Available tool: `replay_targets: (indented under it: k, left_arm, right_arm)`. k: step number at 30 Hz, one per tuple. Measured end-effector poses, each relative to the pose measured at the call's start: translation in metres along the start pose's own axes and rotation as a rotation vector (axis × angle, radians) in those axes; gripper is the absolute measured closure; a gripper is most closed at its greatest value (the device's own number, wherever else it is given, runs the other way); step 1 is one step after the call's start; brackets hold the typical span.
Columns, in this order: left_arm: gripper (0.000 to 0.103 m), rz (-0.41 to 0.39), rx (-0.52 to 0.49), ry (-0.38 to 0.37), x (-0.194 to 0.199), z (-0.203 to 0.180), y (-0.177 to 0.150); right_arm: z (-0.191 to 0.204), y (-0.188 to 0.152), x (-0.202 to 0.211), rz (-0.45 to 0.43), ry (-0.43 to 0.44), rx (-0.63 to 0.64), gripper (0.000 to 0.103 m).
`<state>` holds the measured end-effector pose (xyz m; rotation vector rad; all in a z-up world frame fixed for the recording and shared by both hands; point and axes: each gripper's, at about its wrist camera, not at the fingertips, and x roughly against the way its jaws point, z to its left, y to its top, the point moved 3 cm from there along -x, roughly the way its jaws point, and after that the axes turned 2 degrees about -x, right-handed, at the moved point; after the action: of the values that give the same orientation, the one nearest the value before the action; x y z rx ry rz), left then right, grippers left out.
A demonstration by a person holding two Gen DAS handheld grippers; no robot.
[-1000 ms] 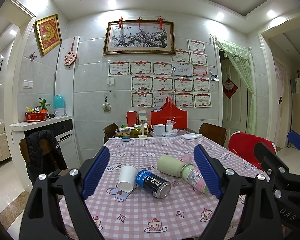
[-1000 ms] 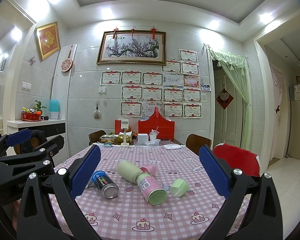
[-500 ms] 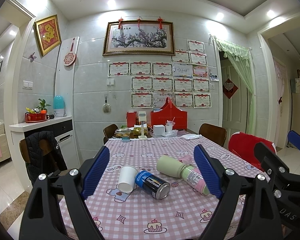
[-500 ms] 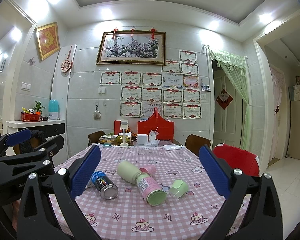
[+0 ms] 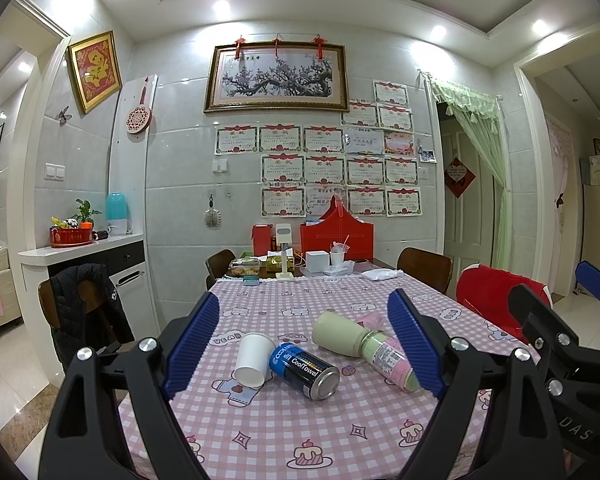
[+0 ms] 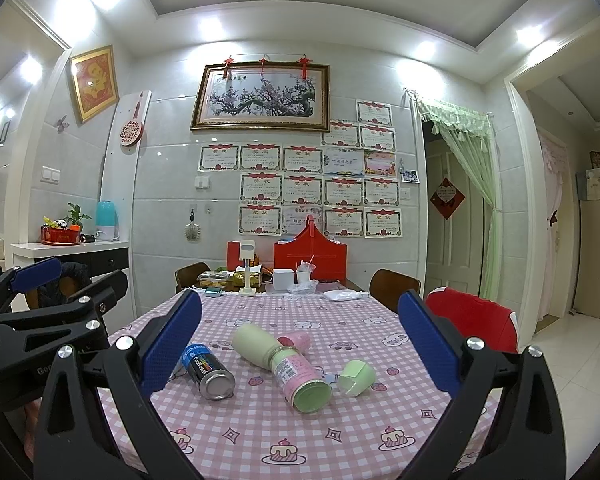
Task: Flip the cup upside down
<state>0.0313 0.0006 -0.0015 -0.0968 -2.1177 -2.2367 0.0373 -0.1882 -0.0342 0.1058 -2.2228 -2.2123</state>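
Note:
A white paper cup [image 5: 253, 359] lies on its side on the pink checked tablecloth, mouth toward me, touching a blue can [image 5: 305, 370]. A small green cup [image 6: 356, 377] lies on its side at the right. My left gripper [image 5: 303, 344] is open and empty, held above the table's near edge with the paper cup and can between its blue pads. My right gripper [image 6: 300, 344] is open and empty, with the can [image 6: 208, 372] and a green-and-pink bottle [image 6: 284, 364] between its pads. In the right wrist view the left gripper [image 6: 40, 312] shows at the left.
The bottle [image 5: 364, 346] lies across the table's middle with a pink cup [image 6: 296, 342] behind it. Boxes, a red bag [image 5: 337, 236] and food containers crowd the far end. Chairs stand around the table; a red-covered one [image 6: 474, 320] at right, a jacket-draped one [image 5: 86, 312] at left.

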Motion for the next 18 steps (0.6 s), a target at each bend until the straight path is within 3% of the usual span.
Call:
replay_targets:
  k: [18]
  left_arm:
    - [0.018,0.0,-0.002,-0.001,-0.0028,-0.0061,0.004]
  right_arm:
    - [-0.0043,0.0033,-0.0002,0.002,0.001,-0.001,0.008]
